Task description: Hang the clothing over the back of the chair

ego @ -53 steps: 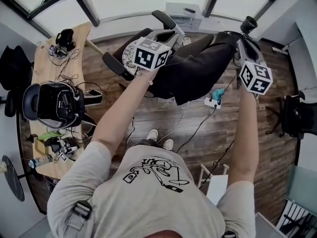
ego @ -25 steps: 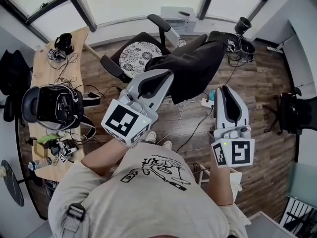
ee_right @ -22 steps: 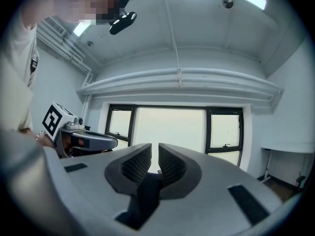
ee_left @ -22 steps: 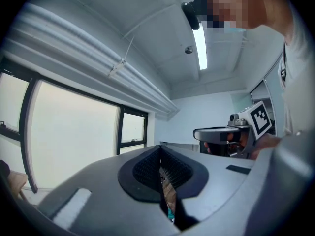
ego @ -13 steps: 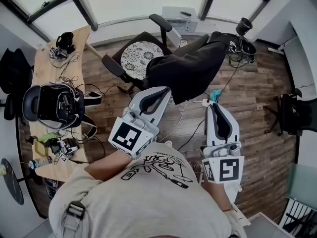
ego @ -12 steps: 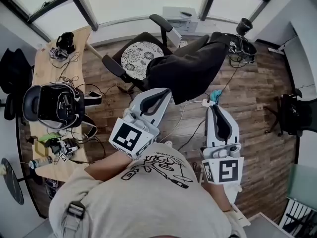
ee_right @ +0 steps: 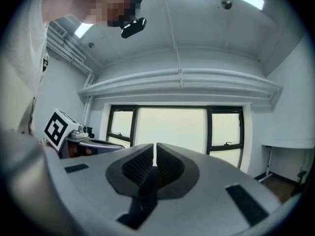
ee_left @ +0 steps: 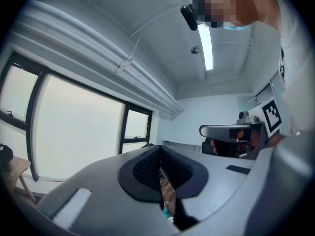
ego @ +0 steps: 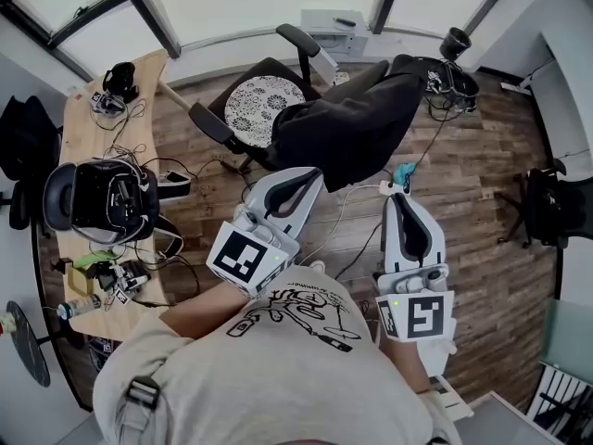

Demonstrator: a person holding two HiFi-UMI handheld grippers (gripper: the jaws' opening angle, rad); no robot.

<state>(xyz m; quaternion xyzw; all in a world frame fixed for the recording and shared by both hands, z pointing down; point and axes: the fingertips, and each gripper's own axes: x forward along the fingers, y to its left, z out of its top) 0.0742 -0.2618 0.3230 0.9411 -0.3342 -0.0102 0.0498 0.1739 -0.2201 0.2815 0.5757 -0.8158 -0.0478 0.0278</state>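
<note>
**Garment Draped, Both Grippers Empty**

A wood-plank floor (ego: 482, 202) runs up to a wall of windows. On it stands the office chair (ego: 264, 100), with the black clothing (ego: 352, 128) lying over its backrest. The cloth hangs down both sides, so its own weight likely keeps it there. The left gripper (ego: 295, 182) and right gripper (ego: 405, 213) sit level near the person's torso, well apart from the chair, jaws closed on nothing. The task looks done.

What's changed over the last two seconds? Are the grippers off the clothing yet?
Yes. The left gripper and right gripper were out at the chair. They have since pulled back toward the person's body, and both are shut and empty. The dark garment stays draped over the chair back, and the desk is unchanged.
</note>
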